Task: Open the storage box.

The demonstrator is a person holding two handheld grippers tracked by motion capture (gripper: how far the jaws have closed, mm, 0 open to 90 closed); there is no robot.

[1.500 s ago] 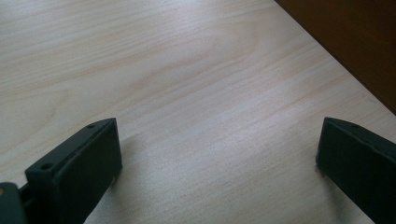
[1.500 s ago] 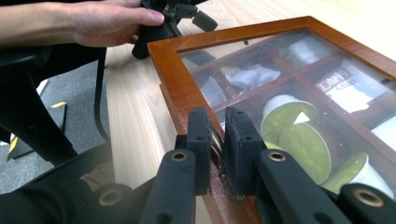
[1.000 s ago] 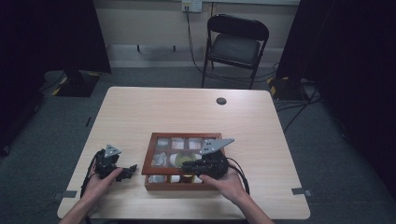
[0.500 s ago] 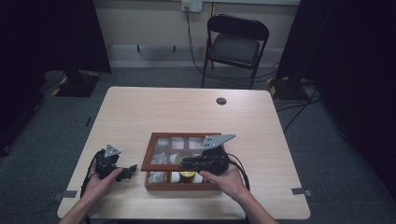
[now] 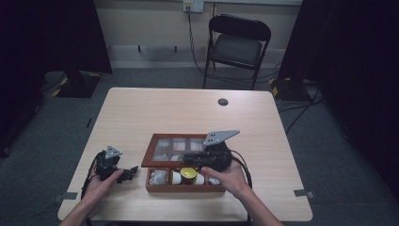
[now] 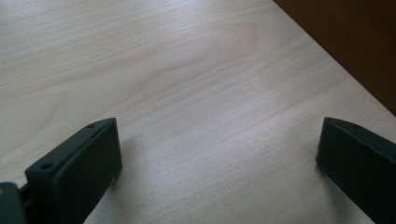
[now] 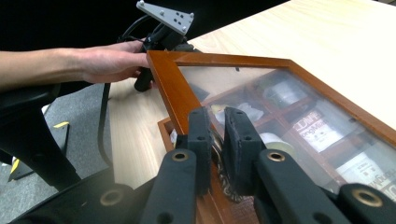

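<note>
Two close-set jaws of right gripper (image 7: 215, 135) clenched on box lid (image 7: 280, 93) edge.

Reddish-brown wooden box (image 5: 186, 188), yellow-lidded jar (image 5: 189, 173), pale wood-grain table (image 5: 155, 113), black folding chair (image 5: 239, 44)

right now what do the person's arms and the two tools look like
Both forearms are bare, no sleeves in view. Each tool is black: the left tool has flat rectangular jaws with small screw holes and a trailing black cable; the right tool carries a grey three-cornered plate dotted with holes, plus brass-coloured pivots on its linkage.
</note>
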